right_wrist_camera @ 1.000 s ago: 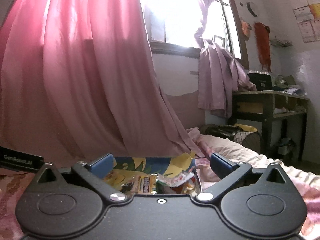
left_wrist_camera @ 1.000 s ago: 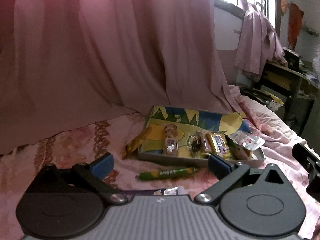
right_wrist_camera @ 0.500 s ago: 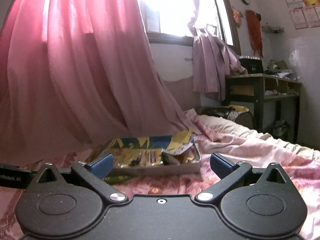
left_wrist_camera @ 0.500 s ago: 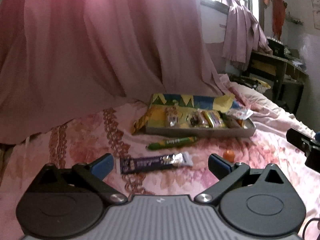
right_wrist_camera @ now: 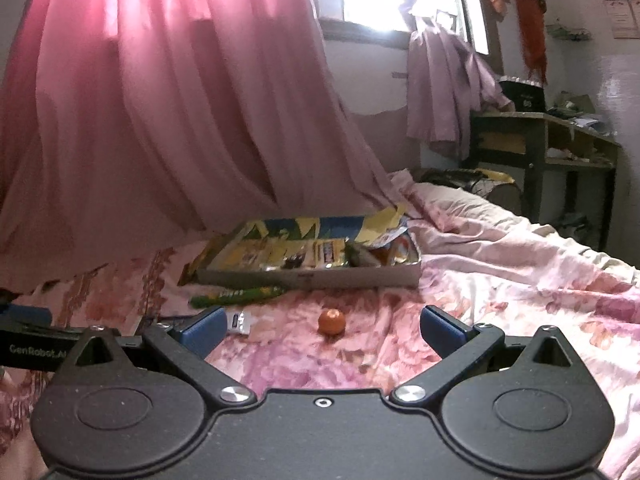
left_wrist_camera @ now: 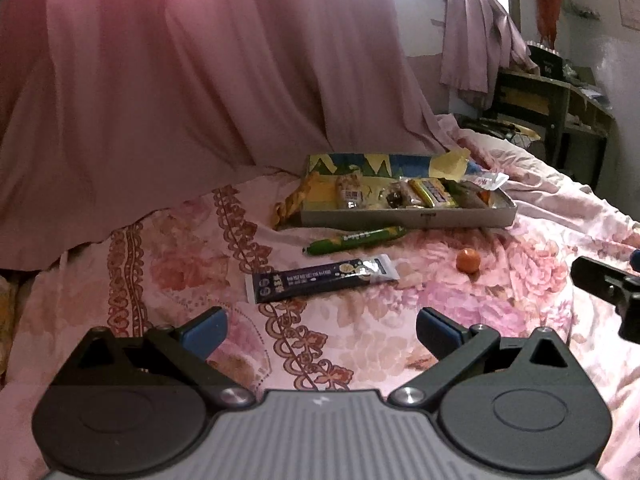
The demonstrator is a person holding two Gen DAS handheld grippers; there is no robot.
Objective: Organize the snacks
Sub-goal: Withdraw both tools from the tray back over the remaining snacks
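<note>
A shallow grey box [left_wrist_camera: 408, 217] with a yellow and blue lining holds several wrapped snacks on the pink floral bedspread; it also shows in the right wrist view [right_wrist_camera: 312, 280]. In front of it lie a green stick snack [left_wrist_camera: 356, 240], a dark blue bar [left_wrist_camera: 320, 282] and a small orange ball [left_wrist_camera: 468, 261]. The ball [right_wrist_camera: 331, 321] and the green stick [right_wrist_camera: 240, 296] show in the right wrist view too. My left gripper [left_wrist_camera: 320, 330] is open and empty, short of the blue bar. My right gripper [right_wrist_camera: 322, 330] is open and empty, just short of the ball.
A yellow packet [left_wrist_camera: 290, 204] leans on the box's left end. A pink curtain [left_wrist_camera: 200, 80] hangs behind the bed. A dark desk [right_wrist_camera: 544, 152] with clutter stands at the far right. The other gripper's body shows at the right edge of the left wrist view [left_wrist_camera: 608, 288].
Both grippers have pulled back from the box and tilted down. The blue bar, the green stick and the orange ball have come into view. Both stay open.
</note>
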